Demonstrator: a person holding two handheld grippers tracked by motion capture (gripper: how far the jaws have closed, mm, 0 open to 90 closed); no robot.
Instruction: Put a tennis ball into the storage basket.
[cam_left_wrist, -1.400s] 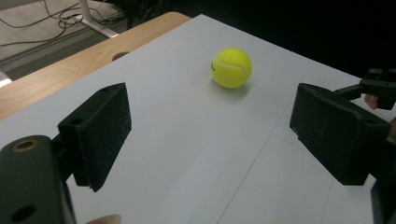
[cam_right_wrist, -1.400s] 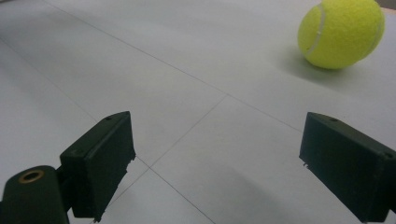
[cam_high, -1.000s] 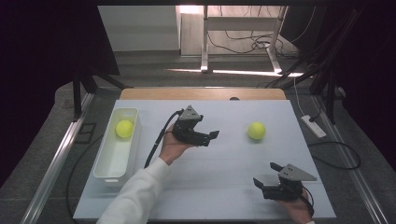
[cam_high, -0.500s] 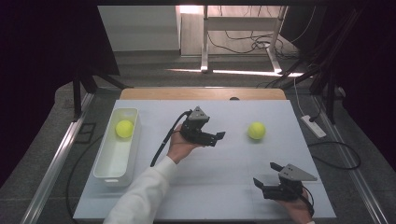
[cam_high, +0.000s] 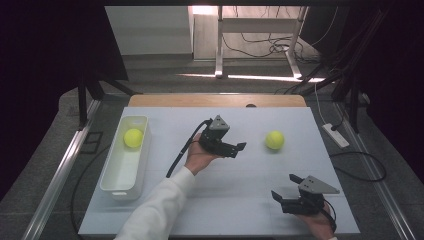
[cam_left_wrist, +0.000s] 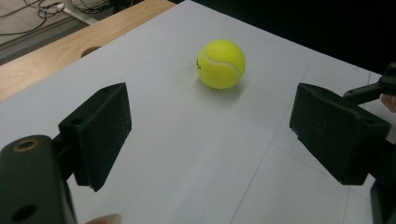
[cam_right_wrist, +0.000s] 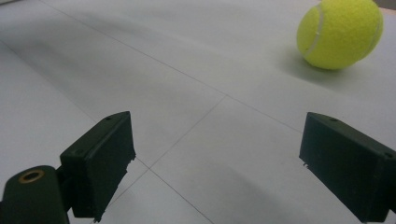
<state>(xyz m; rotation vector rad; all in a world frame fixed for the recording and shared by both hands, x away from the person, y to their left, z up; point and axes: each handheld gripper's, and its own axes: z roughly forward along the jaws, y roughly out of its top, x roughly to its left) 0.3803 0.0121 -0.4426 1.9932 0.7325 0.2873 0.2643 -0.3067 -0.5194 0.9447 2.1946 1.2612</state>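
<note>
tennis ball (cam_right_wrist: 340, 33) cut off at top

A lab-style recording bench in a dim room

A white work board (cam_high: 220, 200) lies on a wooden table (cam_high: 215, 100) at the middle of the frame, lit from above while the upper left and upper right corners fall into black. Metal rails (cam_high: 55, 175) run along the lower left and lower right edges. At the top centre, loose cables (cam_high: 260, 47) tangle on a bare floor around a white table leg (cam_high: 219, 40), and a power strip (cam_high: 336, 135) lies on the floor at the right. Nothing homely here: bare surfaces, staged lighting, wiring everywhere.
</note>
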